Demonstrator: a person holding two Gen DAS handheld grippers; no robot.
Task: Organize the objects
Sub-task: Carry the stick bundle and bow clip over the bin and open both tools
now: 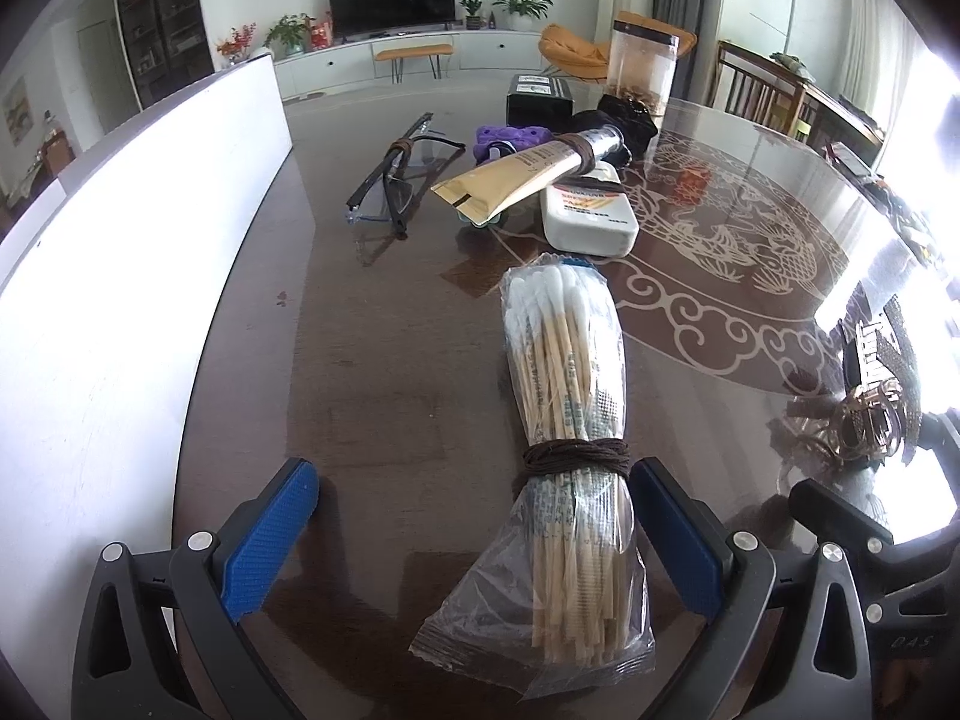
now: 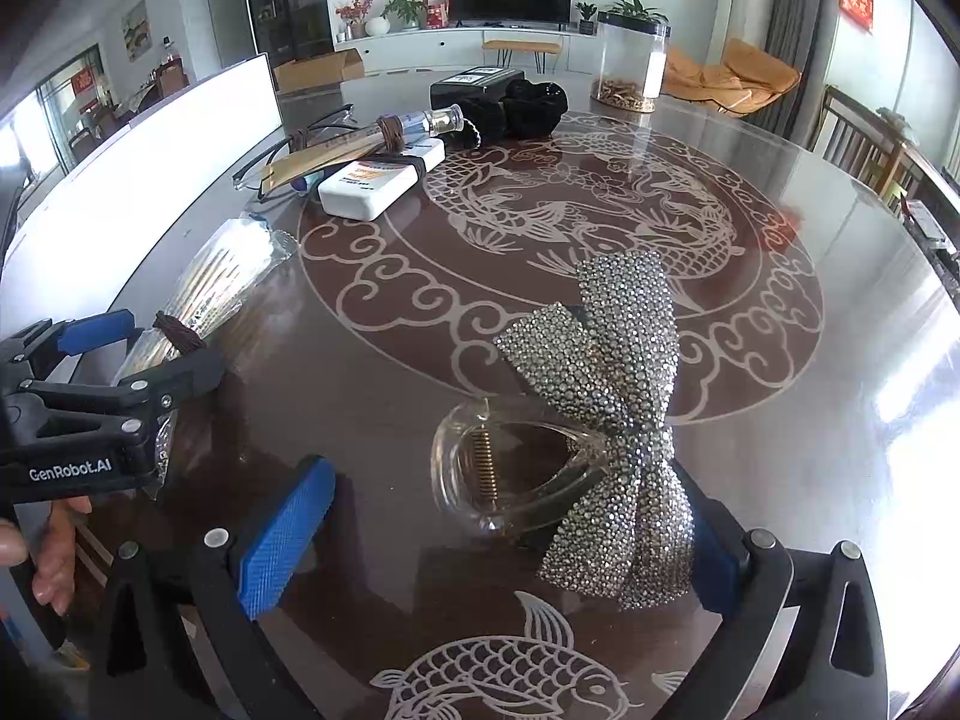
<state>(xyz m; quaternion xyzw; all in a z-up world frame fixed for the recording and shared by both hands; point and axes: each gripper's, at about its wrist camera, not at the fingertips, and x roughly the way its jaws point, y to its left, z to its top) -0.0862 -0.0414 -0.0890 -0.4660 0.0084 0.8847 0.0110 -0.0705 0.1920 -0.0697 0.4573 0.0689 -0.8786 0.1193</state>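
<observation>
A bag of cotton swabs [image 1: 570, 396], tied with brown cord, lies on the dark glass-topped table [image 1: 384, 360]. My left gripper [image 1: 474, 480] is open around its tied middle, and the right pad [image 1: 678, 540] is close against the bag. In the right wrist view the left gripper [image 2: 162, 339] straddles the same swab bag [image 2: 222, 270]. A clear hair clip with a rhinestone bow [image 2: 606, 372] rests between the spread fingers of my open right gripper [image 2: 504, 480]. The bow hides part of the right pad [image 2: 714, 546].
Further back lie glasses [image 1: 396, 180], a gold tube [image 1: 528, 171] across a white bottle [image 1: 591, 216], a purple item [image 1: 510, 138], a black scrunchie [image 1: 624, 120], a black box [image 1: 537, 96] and a clear jar [image 1: 642, 66]. A white panel [image 1: 120, 252] borders the table's left edge.
</observation>
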